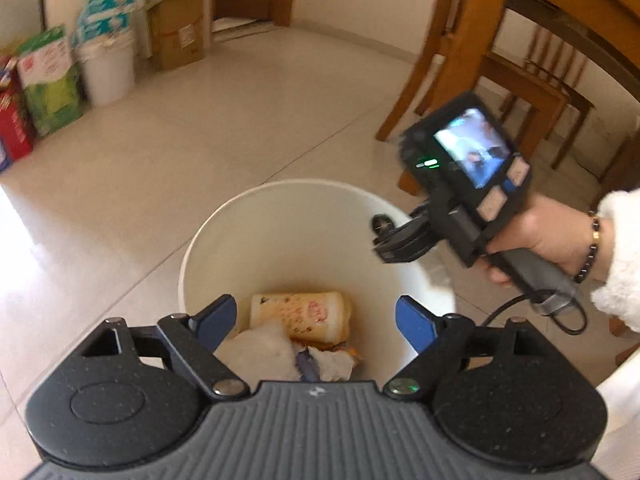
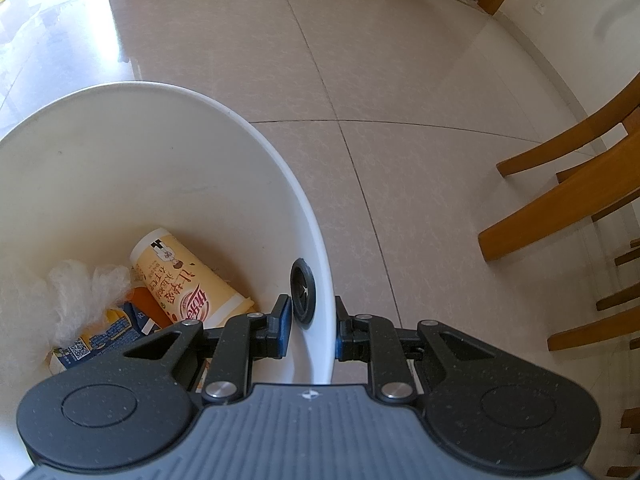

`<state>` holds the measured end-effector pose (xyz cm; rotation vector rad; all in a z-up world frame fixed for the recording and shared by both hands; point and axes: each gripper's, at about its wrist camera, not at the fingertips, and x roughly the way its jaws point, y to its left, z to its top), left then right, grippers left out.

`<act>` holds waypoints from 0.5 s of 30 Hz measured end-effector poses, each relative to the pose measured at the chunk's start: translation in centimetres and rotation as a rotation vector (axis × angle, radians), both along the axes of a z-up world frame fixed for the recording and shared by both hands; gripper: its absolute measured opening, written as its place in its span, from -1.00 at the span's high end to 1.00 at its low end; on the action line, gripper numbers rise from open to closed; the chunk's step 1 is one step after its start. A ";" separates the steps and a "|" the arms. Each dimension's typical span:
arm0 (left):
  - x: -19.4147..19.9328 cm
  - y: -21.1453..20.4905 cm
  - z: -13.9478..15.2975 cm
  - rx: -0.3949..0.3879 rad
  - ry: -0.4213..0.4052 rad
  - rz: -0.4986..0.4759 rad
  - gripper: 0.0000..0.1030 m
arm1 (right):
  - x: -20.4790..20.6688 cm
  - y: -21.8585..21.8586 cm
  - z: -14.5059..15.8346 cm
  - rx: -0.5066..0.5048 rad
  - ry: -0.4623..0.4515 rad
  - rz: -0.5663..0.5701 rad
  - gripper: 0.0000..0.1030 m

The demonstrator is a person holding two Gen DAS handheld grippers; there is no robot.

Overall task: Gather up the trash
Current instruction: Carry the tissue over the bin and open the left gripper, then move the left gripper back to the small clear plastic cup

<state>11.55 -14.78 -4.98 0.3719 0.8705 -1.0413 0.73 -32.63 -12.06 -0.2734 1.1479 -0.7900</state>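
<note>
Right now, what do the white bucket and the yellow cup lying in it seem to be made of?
White bucket: probably plastic, with a smooth, slightly glossy, thin moulded wall.
Yellow cup: looks like coated paper, printed all over, matte, with a white rolled rim; a plastic one can't be ruled out.

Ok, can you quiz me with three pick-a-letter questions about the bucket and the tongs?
1. Where is the yellow cup?
A. on the floor
B. inside the white bucket
C. on a chair

2. What colour are the pads on the left tongs?
A. blue
B. red
C. green

3. What are the right tongs doing?
A. hanging wide open
B. holding a cup
C. clamped on the bucket's rim

Answers: 1 B, the cup lies among the trash in the bucket. 2 A, both pads show blue. 3 C, the pads press on each side of the wall.
</note>
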 end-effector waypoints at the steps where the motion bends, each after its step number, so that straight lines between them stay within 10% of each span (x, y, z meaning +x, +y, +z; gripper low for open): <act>1: 0.4 0.4 -0.3 0.001 0.014 0.018 -0.68 | 0.0 0.0 0.0 0.000 0.000 0.000 0.56; 15: 3.2 4.0 -2.0 0.050 0.044 0.151 -0.69 | 0.3 -0.1 -0.1 0.000 0.002 -0.015 0.56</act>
